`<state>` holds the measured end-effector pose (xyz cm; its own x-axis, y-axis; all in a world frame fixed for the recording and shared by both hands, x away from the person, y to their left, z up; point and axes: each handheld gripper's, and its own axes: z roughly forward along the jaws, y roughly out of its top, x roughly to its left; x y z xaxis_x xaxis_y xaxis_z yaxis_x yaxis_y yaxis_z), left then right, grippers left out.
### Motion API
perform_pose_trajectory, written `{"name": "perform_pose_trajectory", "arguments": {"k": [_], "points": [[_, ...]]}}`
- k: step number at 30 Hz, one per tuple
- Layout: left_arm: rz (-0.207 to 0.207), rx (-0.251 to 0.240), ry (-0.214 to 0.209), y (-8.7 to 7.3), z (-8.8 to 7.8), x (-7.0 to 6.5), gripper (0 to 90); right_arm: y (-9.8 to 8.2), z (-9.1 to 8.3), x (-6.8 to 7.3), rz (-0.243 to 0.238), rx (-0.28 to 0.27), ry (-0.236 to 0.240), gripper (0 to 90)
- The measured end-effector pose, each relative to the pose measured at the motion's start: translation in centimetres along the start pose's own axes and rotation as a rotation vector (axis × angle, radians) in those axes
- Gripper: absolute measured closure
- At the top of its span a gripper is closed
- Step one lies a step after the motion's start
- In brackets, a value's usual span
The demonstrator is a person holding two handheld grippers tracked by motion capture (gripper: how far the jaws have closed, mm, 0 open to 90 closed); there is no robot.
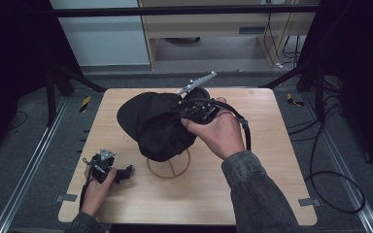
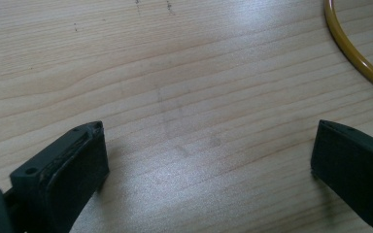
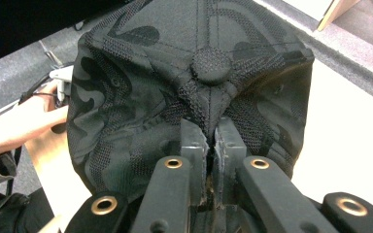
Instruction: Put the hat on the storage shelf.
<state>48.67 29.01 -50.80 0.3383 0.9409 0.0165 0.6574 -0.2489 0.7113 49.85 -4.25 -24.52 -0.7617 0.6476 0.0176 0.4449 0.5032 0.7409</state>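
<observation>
Resting on the pale wooden table (image 1: 252,194), left gripper (image 2: 209,160) gapes; right gripper (image 3: 209,145) pinches the black cap (image 1: 150,121).

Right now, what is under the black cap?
Under the black cap, held by the right gripper, a yellow wire ring sits on the table. The cap covers whatever rises from it.

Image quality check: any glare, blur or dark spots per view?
High view: dim, black cap loses detail, room edges black. Left gripper view: soft glare patch on the table, jaws slightly blurred. Right gripper view: cap's weave sharp, table at right washed out.
</observation>
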Motion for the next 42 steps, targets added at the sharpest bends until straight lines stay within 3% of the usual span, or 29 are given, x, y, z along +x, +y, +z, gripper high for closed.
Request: {"name": "perform_pose_trajectory", "arguments": {"k": [22, 42], "points": [[0.002, 0.000, -0.001, 0.0, 0.0, 0.0, 0.0, -0.2, 1.8, 0.6, -0.030, 0.032, -0.014, 83.6], [0.002, -0.001, -0.001, 0.0, 0.0, 0.0, 0.0, 0.6, 2.2, 0.5, -0.014, 0.019, 0.005, 70.4]]}}
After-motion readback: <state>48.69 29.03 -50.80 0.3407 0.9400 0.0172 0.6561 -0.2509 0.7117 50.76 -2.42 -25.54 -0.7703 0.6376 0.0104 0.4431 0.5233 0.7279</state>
